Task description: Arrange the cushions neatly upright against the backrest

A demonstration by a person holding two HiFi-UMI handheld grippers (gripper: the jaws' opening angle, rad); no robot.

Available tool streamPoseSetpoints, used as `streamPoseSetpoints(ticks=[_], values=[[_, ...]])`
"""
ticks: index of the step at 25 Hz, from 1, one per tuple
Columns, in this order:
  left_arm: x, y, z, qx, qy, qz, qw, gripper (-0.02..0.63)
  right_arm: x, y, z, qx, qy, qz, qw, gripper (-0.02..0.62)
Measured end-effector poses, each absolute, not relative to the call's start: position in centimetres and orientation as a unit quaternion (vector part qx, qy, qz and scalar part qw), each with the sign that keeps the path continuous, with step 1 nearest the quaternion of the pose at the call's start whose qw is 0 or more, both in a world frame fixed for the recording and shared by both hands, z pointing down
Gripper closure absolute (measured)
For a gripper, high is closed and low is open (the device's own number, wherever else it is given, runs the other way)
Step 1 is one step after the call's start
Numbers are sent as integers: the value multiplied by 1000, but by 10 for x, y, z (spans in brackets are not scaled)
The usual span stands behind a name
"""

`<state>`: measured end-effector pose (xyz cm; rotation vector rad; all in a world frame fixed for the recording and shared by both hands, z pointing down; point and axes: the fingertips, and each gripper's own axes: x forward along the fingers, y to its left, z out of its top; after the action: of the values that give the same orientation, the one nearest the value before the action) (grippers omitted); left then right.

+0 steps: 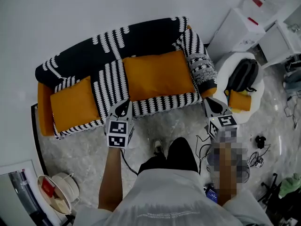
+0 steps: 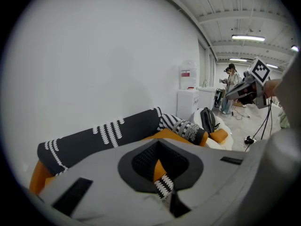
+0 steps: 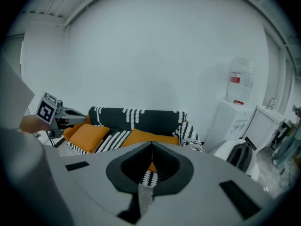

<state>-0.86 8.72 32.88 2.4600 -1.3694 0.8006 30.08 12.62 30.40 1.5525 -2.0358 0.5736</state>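
Head view, step: approach, by my reading; left tool (image 1: 123, 106) and right tool (image 1: 214, 105) hung at the front edge of the sofa (image 1: 155, 105), gripping nothing.
Head view, cushions: small orange cushion (image 1: 70, 103) and large orange cushion (image 1: 158, 74) lay flat on the seat; patterned bolster (image 1: 201, 68) leaned at the right arm.
Head view, containers: white bin (image 1: 70, 182) held a red packet (image 1: 48, 187) and pale scraps; white chair (image 1: 225, 67) carried a backpack (image 1: 243, 74) and a spare orange cushion (image 1: 240, 100).
Left tool view: jaws clenched, empty.
Right tool view: jaws clenched, empty.
Next move: likely open up, pinch a cushion's edge, and stand it against the backrest (image 1: 136, 39).
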Motion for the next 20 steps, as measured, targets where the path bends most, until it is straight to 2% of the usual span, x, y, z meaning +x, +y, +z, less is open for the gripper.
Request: streamPoseSetpoints(ticks=[8,12,20], values=[[0,69,377,828,-452,299,145,586,318,102,341,565,-746,233,263,591],[-3,57,407,819,-452,313,163,562,324,79,377,565,-745,242,258,591],[-11,34,483,795,-467,329,204,543,349,44,479,543,-728,281,309,551]])
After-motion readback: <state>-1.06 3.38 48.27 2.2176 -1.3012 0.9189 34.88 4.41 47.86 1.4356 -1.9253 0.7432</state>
